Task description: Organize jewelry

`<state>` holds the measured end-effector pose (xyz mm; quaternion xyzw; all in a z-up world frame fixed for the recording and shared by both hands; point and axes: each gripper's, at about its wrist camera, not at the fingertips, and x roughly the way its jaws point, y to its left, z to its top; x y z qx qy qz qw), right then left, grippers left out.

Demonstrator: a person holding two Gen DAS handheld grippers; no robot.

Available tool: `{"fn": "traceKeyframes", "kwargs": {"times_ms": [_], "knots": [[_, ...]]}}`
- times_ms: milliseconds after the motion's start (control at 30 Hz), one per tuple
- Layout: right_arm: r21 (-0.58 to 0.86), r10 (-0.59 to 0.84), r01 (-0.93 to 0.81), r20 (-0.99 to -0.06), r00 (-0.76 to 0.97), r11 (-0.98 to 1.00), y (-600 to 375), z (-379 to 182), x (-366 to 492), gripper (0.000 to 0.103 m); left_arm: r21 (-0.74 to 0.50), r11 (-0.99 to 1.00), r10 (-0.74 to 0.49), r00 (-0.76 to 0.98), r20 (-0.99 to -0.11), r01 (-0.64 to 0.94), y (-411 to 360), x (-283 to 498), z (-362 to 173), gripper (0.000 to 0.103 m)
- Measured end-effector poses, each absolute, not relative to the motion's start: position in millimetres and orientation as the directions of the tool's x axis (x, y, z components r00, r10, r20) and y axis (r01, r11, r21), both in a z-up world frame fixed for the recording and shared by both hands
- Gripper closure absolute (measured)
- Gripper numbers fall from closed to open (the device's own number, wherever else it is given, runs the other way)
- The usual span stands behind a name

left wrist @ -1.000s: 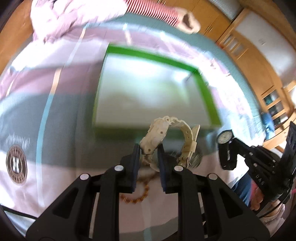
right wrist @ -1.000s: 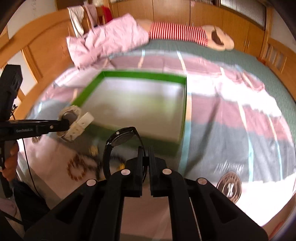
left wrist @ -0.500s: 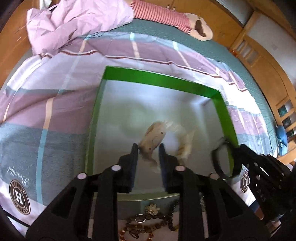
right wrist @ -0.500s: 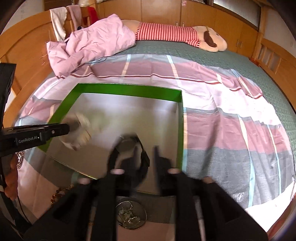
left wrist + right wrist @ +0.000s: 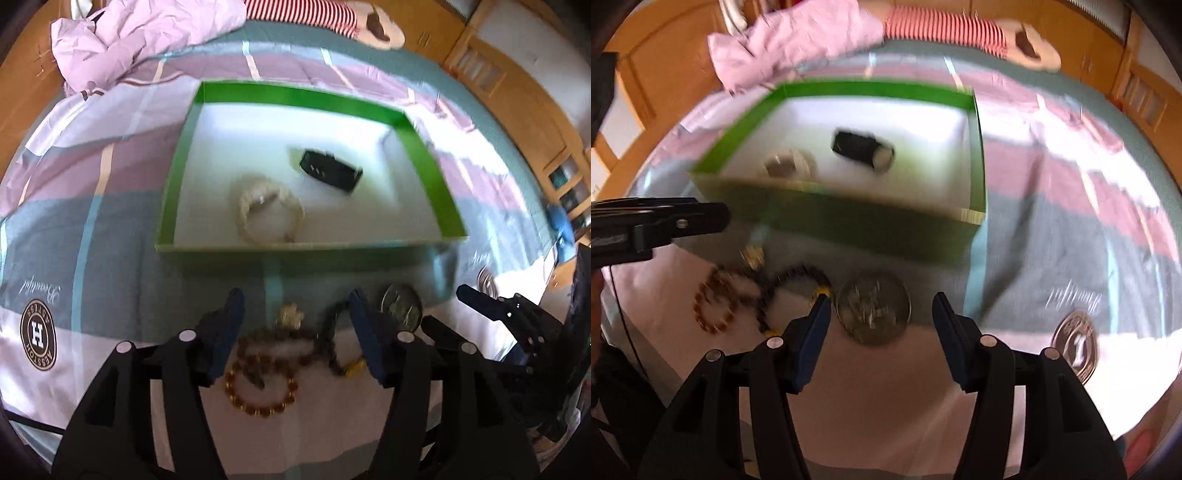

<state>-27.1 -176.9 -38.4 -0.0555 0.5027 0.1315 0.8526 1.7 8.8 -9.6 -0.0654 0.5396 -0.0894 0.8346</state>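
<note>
A green box [image 5: 424, 155] [image 5: 849, 221] with a white floor lies on the bed. Inside it rest a cream watch [image 5: 267, 210] [image 5: 786, 164] and a black watch [image 5: 330, 170] [image 5: 862, 149]. In front of the box lie amber bead bracelets [image 5: 258, 373] [image 5: 714, 304], a dark bead string [image 5: 328, 339] [image 5: 783, 288], a small gold charm [image 5: 290, 314] and a round silver piece [image 5: 402, 306] [image 5: 873, 308]. My left gripper [image 5: 295, 321] hangs over the beads, jaws opening, nothing between them. My right gripper [image 5: 881, 314] hovers over the silver piece, jaws opening, not touching it.
The bedspread [image 5: 92, 184] is striped pink, grey and white with round logo badges [image 5: 38, 334] [image 5: 1075, 345]. A crumpled pink blanket [image 5: 140, 33] and a striped plush toy [image 5: 960, 29] lie beyond the box. Wooden cabinets [image 5: 535, 110] stand at right.
Both grippers carried their watches over the box, let them go and pulled back toward the near side. The cream and black watches now lie in the box. Both pairs of jaws have spread wide.
</note>
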Motion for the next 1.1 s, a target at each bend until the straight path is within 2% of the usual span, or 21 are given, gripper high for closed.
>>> {"fn": "traceKeyframes", "kwargs": {"times_ms": [200,600,1033,1100], "knots": [[0.024,0.136,-0.253,-0.889,0.437,0.967,-167.7,-50.5,-27.8,0.046,-0.187,0.979,-0.203,0.39,-0.898,0.08,4.6,-0.1,-15.6,0.034],[0.048,0.124,-0.166,-0.867,0.483,0.985,-159.7,-54.1,-24.1,0.045,-0.177,0.981,-0.193,0.368,-0.91,0.077,2.5,4.7,-18.9,0.027],[0.054,0.106,-0.125,-0.879,0.464,0.991,-158.6,-68.9,-24.0,0.045,-0.189,0.98,-0.199,0.355,-0.913,0.064,8.1,5.6,-18.5,0.025],[0.044,0.103,-0.136,-0.877,0.469,0.99,-156.2,-68.5,-26.9,0.055,-0.191,0.98,-0.201,0.355,-0.913,0.063,9.0,5.2,-17.8,0.025]]}}
